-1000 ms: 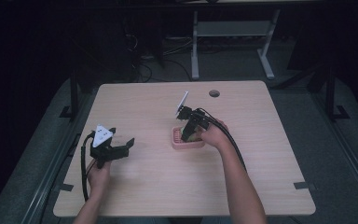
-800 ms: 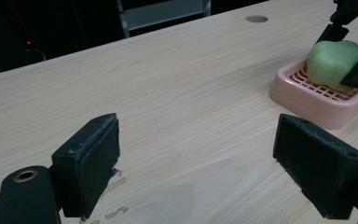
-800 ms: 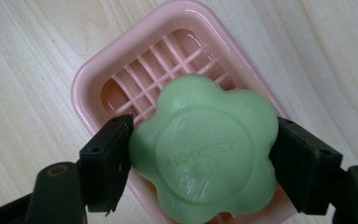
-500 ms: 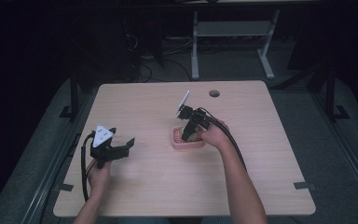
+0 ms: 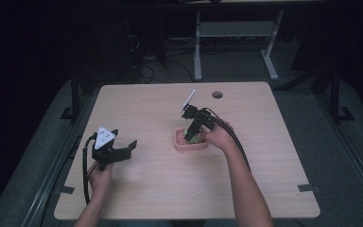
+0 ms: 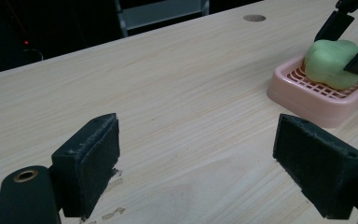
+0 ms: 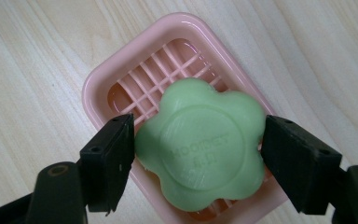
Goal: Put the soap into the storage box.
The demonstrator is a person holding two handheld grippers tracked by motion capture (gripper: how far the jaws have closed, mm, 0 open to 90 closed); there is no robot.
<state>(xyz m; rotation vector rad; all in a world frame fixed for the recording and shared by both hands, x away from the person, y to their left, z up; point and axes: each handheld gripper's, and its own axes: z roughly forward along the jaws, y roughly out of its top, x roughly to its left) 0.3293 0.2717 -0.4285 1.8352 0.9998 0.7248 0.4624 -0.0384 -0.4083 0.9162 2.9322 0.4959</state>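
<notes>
Over one pink tray (image 7: 103, 84), the right claw (image 7: 198, 154) clamps one green soap (image 7: 200, 148); the left claw (image 6: 209, 168) gapes apart.

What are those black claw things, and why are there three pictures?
A person sits at a wooden table and holds a pinching tool in each hand. One camera looks down from above. The other two cameras ride on the tools and look out between their black jaws.

The left tool is wide open above bare wood. The right tool has its jaws on either side of a green flower-shaped soap, which sits in a pink soap dish. The jaws look as if they touch the soap's sides, but I can't tell if they squeeze it.
</notes>
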